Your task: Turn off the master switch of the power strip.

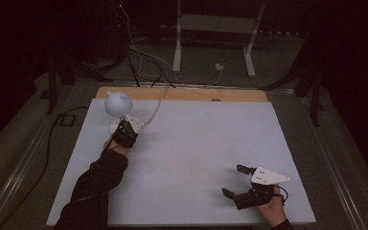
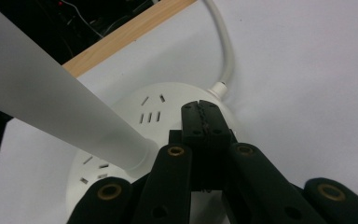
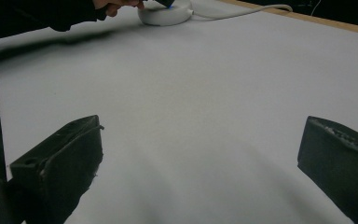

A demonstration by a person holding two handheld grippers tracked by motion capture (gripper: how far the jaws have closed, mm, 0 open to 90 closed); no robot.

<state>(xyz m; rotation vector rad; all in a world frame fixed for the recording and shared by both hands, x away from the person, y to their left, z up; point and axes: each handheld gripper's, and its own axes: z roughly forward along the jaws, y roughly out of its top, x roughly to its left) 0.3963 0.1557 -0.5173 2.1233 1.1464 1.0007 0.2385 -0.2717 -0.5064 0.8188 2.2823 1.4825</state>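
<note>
A: White round plastic lamp base (image 2: 168,112), where is it?
B: At ten o'clock on the white table (image 1: 196,158); your left gripper (image 2: 203,119) presses it, jaws closed, empty.
A: Right gripper (image 1: 235,181)?
B: Five o'clock, jaws wide, empty.

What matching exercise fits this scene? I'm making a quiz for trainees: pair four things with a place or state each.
Column one:
1. left gripper
2. right gripper
3. lamp base
4. lamp cord

Column two:
A. fingers wide apart over bare white board
B. round, white, with slots on top
C. fingers shut, tips over the base
D. runs from the base toward the wooden edge

Pairs: 1-C, 2-A, 3-B, 4-D
</note>
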